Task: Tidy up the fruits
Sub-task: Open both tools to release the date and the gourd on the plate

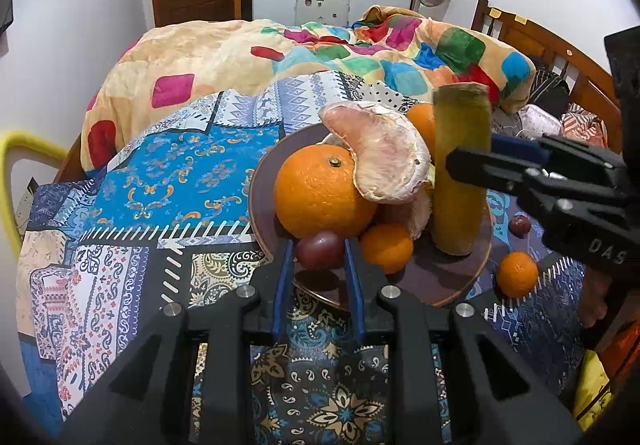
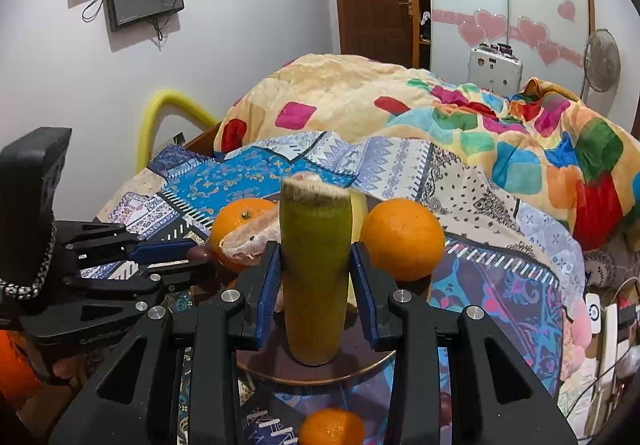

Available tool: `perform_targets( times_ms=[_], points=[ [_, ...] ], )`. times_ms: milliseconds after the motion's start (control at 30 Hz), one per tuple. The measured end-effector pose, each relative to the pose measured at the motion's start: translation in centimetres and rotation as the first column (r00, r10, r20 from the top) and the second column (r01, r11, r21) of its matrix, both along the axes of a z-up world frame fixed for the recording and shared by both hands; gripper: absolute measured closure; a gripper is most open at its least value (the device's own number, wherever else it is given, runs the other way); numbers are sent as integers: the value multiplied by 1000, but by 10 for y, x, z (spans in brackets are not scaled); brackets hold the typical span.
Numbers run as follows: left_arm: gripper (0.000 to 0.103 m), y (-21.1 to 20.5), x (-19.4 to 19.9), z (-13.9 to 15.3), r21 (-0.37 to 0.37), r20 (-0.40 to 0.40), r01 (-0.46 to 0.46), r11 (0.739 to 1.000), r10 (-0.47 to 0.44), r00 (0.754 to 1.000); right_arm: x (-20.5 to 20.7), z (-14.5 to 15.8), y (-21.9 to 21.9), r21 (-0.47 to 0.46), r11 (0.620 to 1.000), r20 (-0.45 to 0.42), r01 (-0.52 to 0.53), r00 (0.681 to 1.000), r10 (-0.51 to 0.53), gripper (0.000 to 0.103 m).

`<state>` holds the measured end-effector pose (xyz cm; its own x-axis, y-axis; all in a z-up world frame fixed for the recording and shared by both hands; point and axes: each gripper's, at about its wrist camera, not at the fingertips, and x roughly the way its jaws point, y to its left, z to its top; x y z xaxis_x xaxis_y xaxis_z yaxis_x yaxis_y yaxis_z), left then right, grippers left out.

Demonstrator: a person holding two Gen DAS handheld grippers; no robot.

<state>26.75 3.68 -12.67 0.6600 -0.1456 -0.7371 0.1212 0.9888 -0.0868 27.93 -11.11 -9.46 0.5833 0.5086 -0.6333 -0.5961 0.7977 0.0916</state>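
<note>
A brown plate (image 1: 448,287) on the patterned bedspread holds a big orange (image 1: 320,191), a peeled pomelo piece (image 1: 380,151), a small orange (image 1: 386,247), a purple grape (image 1: 320,255) and an upright green-yellow stalk (image 1: 460,169). My left gripper (image 1: 318,257) is open with the grape between its blue pads. My right gripper (image 2: 316,265) is open around the upright stalk (image 2: 314,269), pads a little apart from it. It also shows in the left wrist view (image 1: 492,161). A second big orange (image 2: 402,239) sits behind the stalk.
A loose small orange (image 1: 516,273) and a dark grape (image 1: 520,225) lie on the bedspread right of the plate. A colourful blanket (image 1: 280,53) is heaped behind. A wooden headboard (image 1: 540,41) is at the right, a yellow chair frame (image 1: 24,149) at the left.
</note>
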Motion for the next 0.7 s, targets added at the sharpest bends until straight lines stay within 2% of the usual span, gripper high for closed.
perform_targets(
  times_ms=[167, 233, 300, 367, 433, 567, 633, 700],
  points=[
    [77, -1, 2, -5, 2, -17, 7, 1000, -7, 1000, 0, -4, -2, 9, 1000, -19, -6, 1000, 6, 69],
    [73, 0, 3, -7, -9, -25, 11, 1000, -11, 1000, -2, -4, -2, -3, 1000, -21, -9, 1000, 9, 70],
    [62, 0, 2, -7, -13, -24, 11, 1000, -11, 1000, -3, -4, -3, -8, 1000, -24, -7, 1000, 7, 69],
    [56, 0, 0, -5, -13, -14, 7, 1000, -7, 1000, -8, -2, -6, -6, 1000, -21, -6, 1000, 6, 67],
    [55, 0, -3, -3, -11, -9, 2, 1000, -2, 1000, -12, 0, -11, -8, 1000, -10, -1, 1000, 1, 65],
    [55, 0, -12, 3, -21, 3, -4, 1000, 4, 1000, -24, 10, -23, -6, 1000, 31, 17, 999, -17, 54],
    [51, -1, -17, 8, -18, 17, -6, 1000, 6, 1000, -29, 14, -29, -9, 1000, 52, 28, 998, -28, 53],
    [43, -3, -23, 15, -11, 37, -17, 1000, 17, 999, -36, 20, -38, -3, 999, 65, 39, 997, -39, 52]
  ],
)
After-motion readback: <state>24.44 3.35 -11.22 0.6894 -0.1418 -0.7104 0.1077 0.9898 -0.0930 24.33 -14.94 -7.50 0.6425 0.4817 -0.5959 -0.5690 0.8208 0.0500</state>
